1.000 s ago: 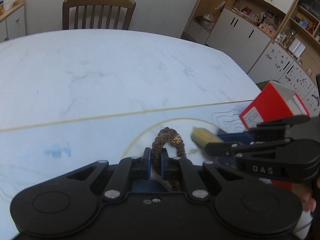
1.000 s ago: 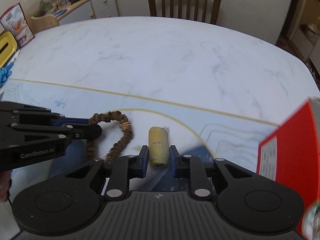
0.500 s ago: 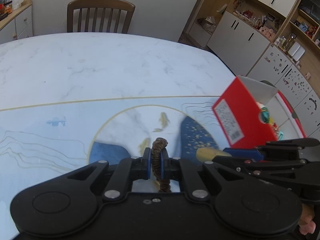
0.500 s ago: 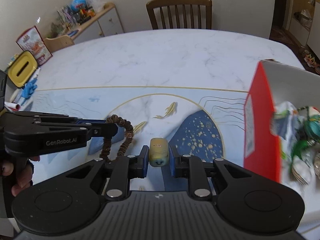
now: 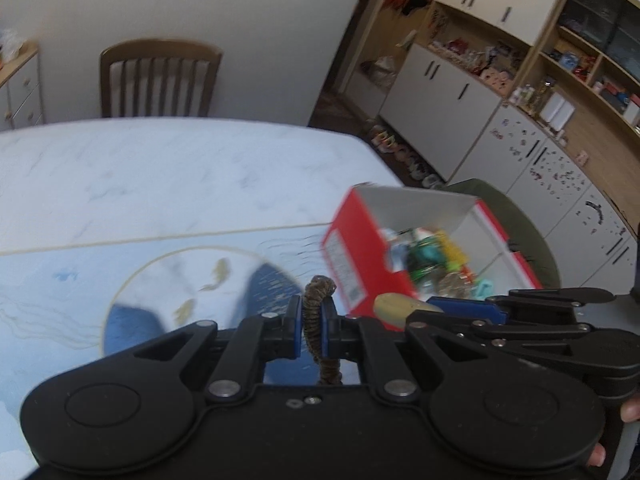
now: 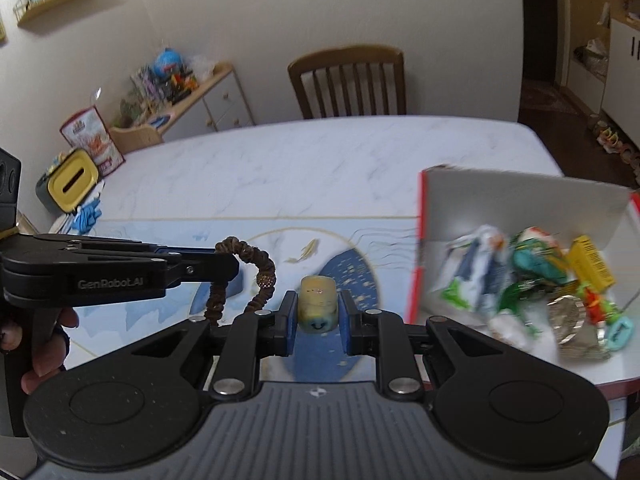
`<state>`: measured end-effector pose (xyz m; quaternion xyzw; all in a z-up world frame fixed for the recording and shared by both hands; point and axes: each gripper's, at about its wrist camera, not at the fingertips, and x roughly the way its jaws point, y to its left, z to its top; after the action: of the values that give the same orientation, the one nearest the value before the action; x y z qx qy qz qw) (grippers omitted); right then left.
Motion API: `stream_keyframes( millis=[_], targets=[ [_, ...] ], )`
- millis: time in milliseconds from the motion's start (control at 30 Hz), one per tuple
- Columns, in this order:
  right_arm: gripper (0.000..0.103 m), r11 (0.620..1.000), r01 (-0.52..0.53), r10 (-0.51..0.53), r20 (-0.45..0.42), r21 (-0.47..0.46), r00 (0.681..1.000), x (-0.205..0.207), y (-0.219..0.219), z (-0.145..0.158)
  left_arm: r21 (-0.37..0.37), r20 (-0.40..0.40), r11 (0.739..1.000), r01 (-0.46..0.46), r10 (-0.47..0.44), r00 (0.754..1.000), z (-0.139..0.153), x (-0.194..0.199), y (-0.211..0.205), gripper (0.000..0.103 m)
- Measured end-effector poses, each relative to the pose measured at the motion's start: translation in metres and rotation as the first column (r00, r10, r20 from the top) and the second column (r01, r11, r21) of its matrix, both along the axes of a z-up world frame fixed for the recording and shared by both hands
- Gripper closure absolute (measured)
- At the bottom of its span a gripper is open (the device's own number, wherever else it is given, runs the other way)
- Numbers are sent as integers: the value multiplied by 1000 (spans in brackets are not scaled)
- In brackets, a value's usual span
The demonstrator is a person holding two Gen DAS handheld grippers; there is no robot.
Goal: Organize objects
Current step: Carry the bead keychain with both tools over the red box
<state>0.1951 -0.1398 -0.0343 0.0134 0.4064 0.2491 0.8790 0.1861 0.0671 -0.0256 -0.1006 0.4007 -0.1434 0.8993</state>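
My left gripper (image 5: 311, 314) is shut on a brown hair tie (image 5: 316, 316), held up above the table. From the right wrist, that hair tie (image 6: 256, 268) hangs in a loop with a gold bead from the left gripper (image 6: 224, 262). My right gripper (image 6: 318, 310) is shut on a small yellow toy (image 6: 318, 304) with a smiling face. In the left wrist view the yellow toy (image 5: 394, 306) and the right gripper (image 5: 440, 308) sit at lower right. A red open box (image 6: 520, 248) full of small colourful items stands to the right on the table; the box (image 5: 360, 252) lies ahead and right of the left gripper.
A white marble table (image 6: 320, 160) carries a blue mat (image 6: 360, 280) with gold fish. A wooden chair (image 6: 348, 80) stands at the far side. A yellow container (image 6: 72, 176) sits at the left. Cabinets and shelves (image 5: 500, 92) line the right wall.
Both grippers have risen and drawn back from the table, each still holding its object. The red box now shows its open top and contents.
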Motion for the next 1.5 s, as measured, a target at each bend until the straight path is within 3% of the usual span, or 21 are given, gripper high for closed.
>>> stream_keyframes(
  millis=[367, 867, 1267, 1500],
  targets=[
    [83, 995, 95, -96, 62, 17, 993, 5, -92, 16, 25, 69, 997, 79, -81, 994, 29, 4, -78, 96],
    [83, 976, 216, -214, 77, -16, 974, 24, -188, 1, 46, 78, 974, 223, -226, 971, 28, 40, -173, 96],
    [83, 971, 226, -224, 28, -76, 974, 59, -204, -33, 81, -53, 953, 291, -288, 956, -37, 81, -214, 96],
    [83, 979, 165, -165, 11, -122, 986, 80, -191, -55, 108, -115, 959, 262, -250, 961, -65, 102, -213, 96]
  ],
)
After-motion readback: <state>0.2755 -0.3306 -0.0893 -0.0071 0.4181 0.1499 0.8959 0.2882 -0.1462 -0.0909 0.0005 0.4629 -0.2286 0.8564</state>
